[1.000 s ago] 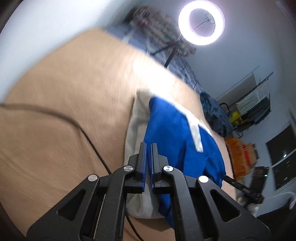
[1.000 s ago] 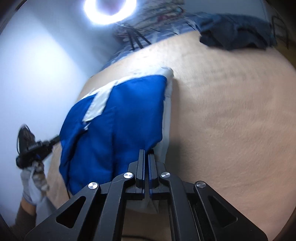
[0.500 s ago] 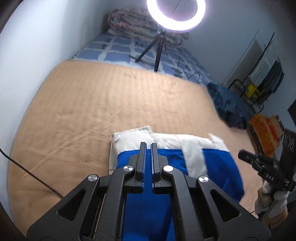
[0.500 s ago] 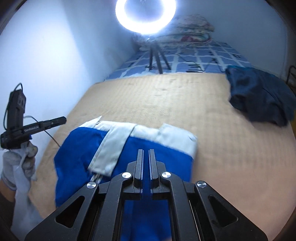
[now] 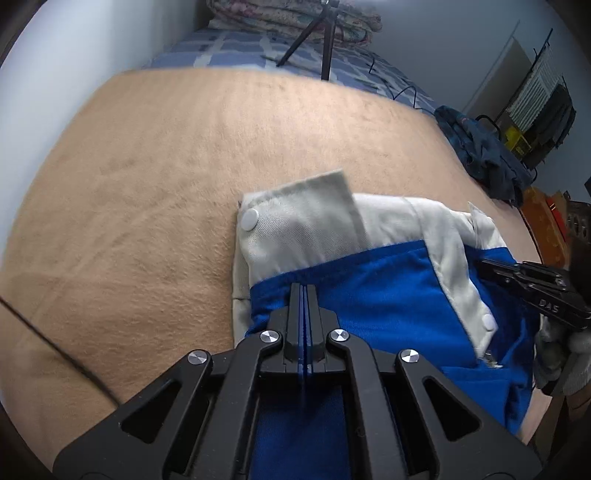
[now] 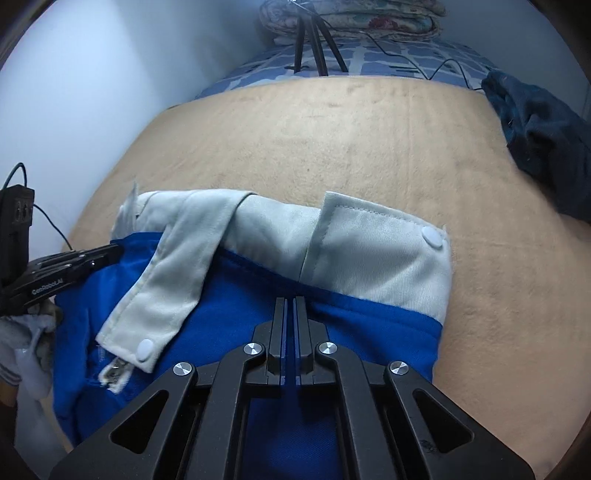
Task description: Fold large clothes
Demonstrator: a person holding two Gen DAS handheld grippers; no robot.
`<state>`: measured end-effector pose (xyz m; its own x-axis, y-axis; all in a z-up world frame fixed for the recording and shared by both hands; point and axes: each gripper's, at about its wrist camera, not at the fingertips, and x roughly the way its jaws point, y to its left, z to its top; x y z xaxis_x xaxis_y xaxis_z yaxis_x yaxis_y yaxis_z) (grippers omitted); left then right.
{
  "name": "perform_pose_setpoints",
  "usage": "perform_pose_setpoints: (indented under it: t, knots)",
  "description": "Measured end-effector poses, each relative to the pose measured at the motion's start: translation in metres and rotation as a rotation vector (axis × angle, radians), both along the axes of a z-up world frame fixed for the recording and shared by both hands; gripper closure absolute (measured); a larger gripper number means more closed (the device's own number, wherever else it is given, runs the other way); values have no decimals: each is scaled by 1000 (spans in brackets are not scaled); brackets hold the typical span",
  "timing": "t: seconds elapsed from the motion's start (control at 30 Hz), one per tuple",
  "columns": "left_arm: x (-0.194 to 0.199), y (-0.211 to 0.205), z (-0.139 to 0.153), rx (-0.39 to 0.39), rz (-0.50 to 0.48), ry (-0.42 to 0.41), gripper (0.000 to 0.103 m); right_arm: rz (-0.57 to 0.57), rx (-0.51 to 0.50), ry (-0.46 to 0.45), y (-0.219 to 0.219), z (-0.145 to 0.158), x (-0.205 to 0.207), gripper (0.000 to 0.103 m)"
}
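**Left-wrist view: both claws pinch the blue cloth**

Left-wrist view first. My left claw (image 5: 303, 291) is squeezed tight, and a thin fold of the blue and white garment (image 5: 388, 295) is caught between its two black fingers. Blue cloth runs under the claw and down out of sight. Just past the tips, the blue meets a band of pale grey-white cloth. A white snap button (image 5: 249, 219) sits on that band near its left corner. A pale flap sticks up beside it.

Off to the right I see my right claw (image 5: 491, 266) poking in over the blue cloth, held by a gloved hand (image 5: 561, 362).

From the right-wrist view, my right claw (image 6: 290, 304) is clamped shut too, with blue cloth nipped between its fingers. The pale band lies just ahead, with a snap near its right end. A pale strip folds down across the blue on the left. My left claw (image 6: 107, 254) shows at the left edge.

The garment lies bunched on a tan blanket (image 5: 147, 177) that covers the bed. A thin black cable (image 5: 55, 343) crosses the blanket on the left. Farther off, a dark blue heap of clothes (image 6: 546, 144) rests near the blanket's right edge. At the far end stand black tripod legs (image 6: 314, 40) on a blue checked sheet (image 6: 388, 61), with a folded flowery quilt (image 6: 351, 18) behind them.
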<state>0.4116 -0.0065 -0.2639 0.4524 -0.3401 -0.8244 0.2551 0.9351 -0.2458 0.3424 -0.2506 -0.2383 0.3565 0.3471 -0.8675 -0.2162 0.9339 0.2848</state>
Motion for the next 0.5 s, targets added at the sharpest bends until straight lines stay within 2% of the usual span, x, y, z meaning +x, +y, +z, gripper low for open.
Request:
perform_pose_setpoints:
  t: [0.1, 0.2, 0.33, 0.43, 0.5]
  knots:
    - [-22, 6, 27, -35, -13, -62, 101, 24, 27, -52, -14, 26, -22, 100]
    - [-47, 11, 40, -54, -27, -98, 100, 42, 20, -95, -15, 45, -54, 100]
    - [-65, 11, 26, -9, -33, -94, 100, 35, 26, -87, -21, 44, -99, 99]
    - [-64, 20, 10, -48, 1, -54, 101, -8, 12, -62, -27, 30, -109, 99]
    - [-64, 24, 2, -52, 5, -49, 101, -38, 59, -22, -32, 16, -111, 99]
